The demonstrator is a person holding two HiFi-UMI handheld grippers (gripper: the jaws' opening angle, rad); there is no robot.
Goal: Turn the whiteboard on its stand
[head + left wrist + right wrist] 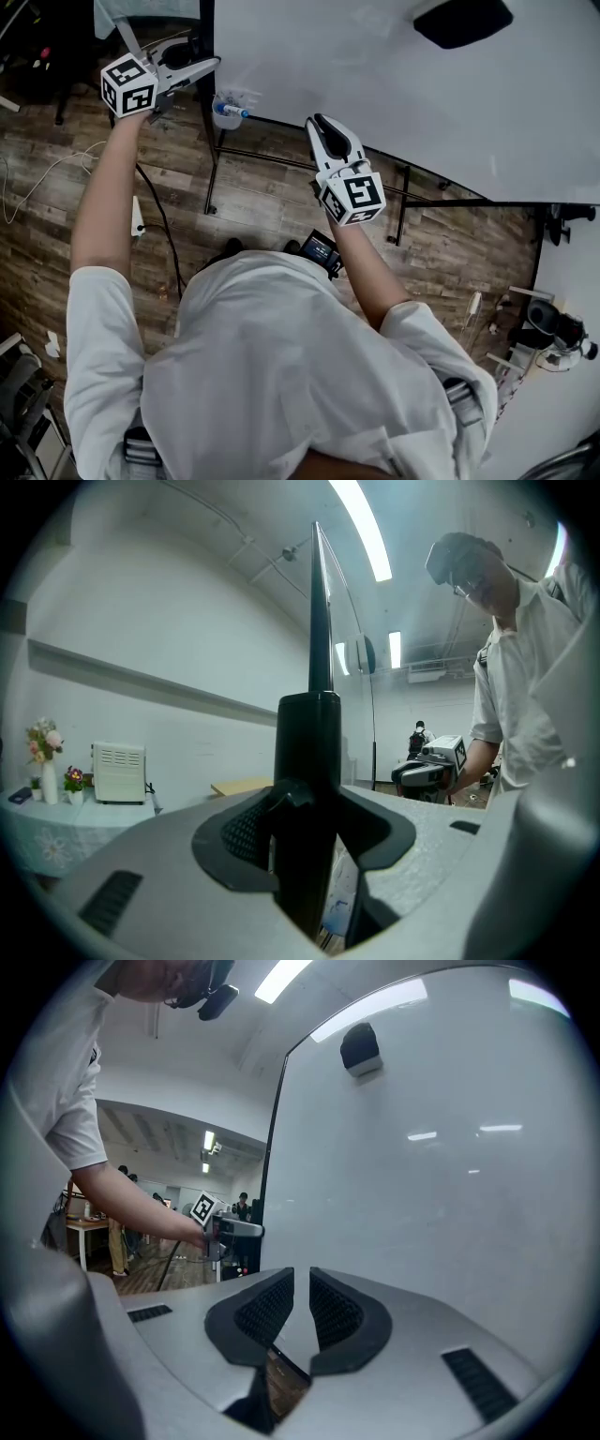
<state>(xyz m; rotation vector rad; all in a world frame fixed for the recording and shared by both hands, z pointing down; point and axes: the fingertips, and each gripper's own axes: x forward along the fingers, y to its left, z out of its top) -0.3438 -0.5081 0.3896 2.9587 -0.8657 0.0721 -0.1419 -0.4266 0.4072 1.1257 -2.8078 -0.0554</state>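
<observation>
The whiteboard [394, 84] fills the upper right of the head view as a broad white sheet. So much of its face shows to a camera looking steeply down that it seems to lean off the vertical, though how far it has swung on the stand [212, 159] cannot be judged from here. At the upper left of that view the left gripper [208, 64] is clamped on the board's black side frame. In the left gripper view that dark frame [314, 752] rises straight up out of the middle of the picture with a jaw on either side of it. In the middle of the head view the right gripper [319, 124] points up at the board's lower edge. In the right gripper view its jaws stand barely apart, with only a thin slit between them and nothing in it, and the white face spreads across the right of the picture. Whether it actually touches the board cannot be told. A small tray with a blue marker [230, 109] hangs near the corner held by the left gripper, and a black block [464, 19], probably an eraser, sits at the top of the head view. I judge the turn to be in hand but not finished: one edge is held, the other gripper is set to push or steady, and most of the swing looks still to be made.
</observation>
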